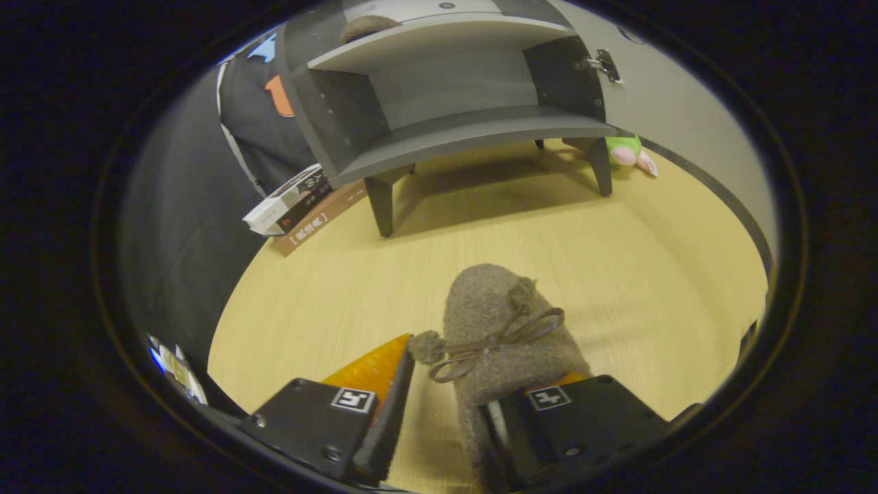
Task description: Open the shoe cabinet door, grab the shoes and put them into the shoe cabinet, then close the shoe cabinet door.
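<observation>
Pale wooden floor (329,288), open grey shoe cabinet (453,89) well beyond, gripper (446,405) fingers spread, brown felt slipper with bow (501,329) between them, touching the right finger.

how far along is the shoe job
Done: the shoe cabinet door stands open, one shoe already on the upper shelf. In hand: a grey felt slipper sits between the open tool fingers, not clamped. Left: shelve it, close the door.
</observation>
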Available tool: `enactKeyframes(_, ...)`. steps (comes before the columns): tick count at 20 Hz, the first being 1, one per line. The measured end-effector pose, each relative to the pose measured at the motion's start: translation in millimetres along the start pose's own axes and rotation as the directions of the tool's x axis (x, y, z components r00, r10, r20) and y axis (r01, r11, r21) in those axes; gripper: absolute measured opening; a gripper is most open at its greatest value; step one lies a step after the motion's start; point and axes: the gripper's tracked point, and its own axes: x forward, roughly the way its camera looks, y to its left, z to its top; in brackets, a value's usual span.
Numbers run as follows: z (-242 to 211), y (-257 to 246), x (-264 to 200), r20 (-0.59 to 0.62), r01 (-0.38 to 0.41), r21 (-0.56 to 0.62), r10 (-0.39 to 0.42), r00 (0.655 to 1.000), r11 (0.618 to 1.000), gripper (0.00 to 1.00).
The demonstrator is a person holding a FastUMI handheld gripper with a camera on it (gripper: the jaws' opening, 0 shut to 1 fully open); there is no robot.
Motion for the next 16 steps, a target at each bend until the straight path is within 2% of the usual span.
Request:
enactKeyframes(5, 3.0, 6.0, -7.0, -0.018, -0.033, -0.003, 0.033, 0.999, 0.999, 0.11)
enactKeyframes(10, 36.0, 16.5, -44.3, 0.046, -0.078, -0.029, 0.079, 0.996, 0.997, 0.08)
enactKeyframes(16, 108.9, 28.8, -118.6, 0.195, -0.061, -0.088, 0.077, 0.978, 0.994, 0.08)
